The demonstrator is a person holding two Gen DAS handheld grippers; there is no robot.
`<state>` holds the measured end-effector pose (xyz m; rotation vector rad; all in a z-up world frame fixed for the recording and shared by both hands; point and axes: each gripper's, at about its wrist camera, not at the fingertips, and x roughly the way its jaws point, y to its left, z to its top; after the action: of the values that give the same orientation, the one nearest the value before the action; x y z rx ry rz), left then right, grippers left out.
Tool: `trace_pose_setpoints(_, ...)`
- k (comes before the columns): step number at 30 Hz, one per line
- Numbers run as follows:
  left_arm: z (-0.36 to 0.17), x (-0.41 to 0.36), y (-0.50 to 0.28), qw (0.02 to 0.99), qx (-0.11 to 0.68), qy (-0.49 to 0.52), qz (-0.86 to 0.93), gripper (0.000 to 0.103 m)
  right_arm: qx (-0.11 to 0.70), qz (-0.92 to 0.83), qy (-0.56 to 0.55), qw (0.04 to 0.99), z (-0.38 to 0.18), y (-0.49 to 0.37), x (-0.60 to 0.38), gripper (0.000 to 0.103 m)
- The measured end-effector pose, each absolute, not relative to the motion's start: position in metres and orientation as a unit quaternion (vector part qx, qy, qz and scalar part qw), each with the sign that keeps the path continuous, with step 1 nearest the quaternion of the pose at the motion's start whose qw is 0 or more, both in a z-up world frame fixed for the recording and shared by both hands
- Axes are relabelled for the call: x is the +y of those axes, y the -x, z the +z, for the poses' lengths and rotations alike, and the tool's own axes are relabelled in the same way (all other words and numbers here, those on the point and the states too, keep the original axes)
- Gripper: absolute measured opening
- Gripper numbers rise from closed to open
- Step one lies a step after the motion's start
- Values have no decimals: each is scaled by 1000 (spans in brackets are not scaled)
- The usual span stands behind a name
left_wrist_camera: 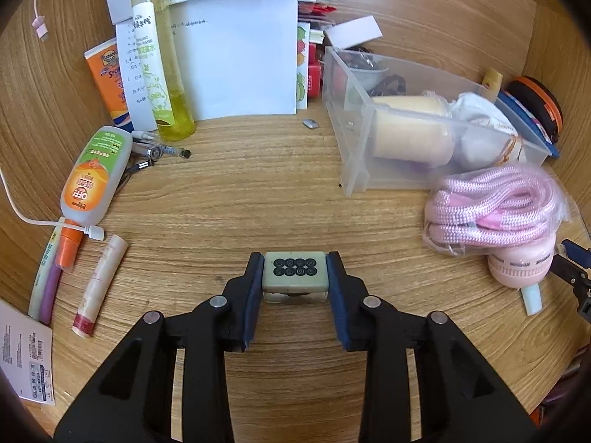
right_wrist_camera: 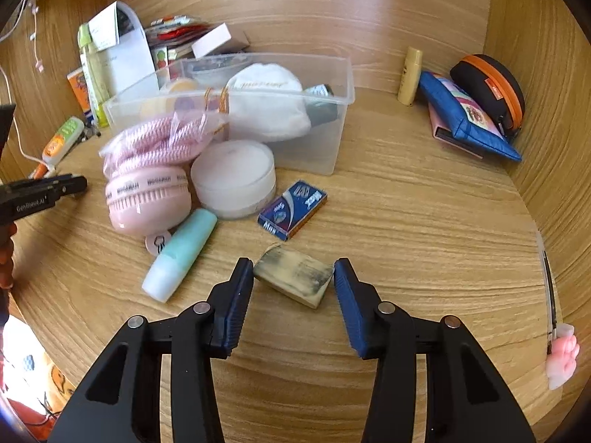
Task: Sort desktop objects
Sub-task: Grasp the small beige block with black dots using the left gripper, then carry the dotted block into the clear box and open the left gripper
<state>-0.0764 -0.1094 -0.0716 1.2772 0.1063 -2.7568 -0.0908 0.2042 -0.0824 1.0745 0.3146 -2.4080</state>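
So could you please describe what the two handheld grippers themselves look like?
Both the left gripper and the right gripper are matte black plastic linkages with round silver pivot pins and ribbed dark blue pads. In the right wrist view, the left gripper's side carries small white lettering. No cables or sleeves show.

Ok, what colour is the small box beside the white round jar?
Blue, with white and red lettering: the small box, clearest in the right wrist view.

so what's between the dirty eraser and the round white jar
In the right wrist view, the blue staple box lies between the eraser and the white jar, apart from the eraser.
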Motion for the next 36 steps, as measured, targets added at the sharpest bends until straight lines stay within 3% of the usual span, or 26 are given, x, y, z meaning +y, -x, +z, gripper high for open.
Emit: trace_pose_setpoints(36,21,-67,112,1,75,-288,-955,33,60,-906,-303,288,-11,152,184,42)
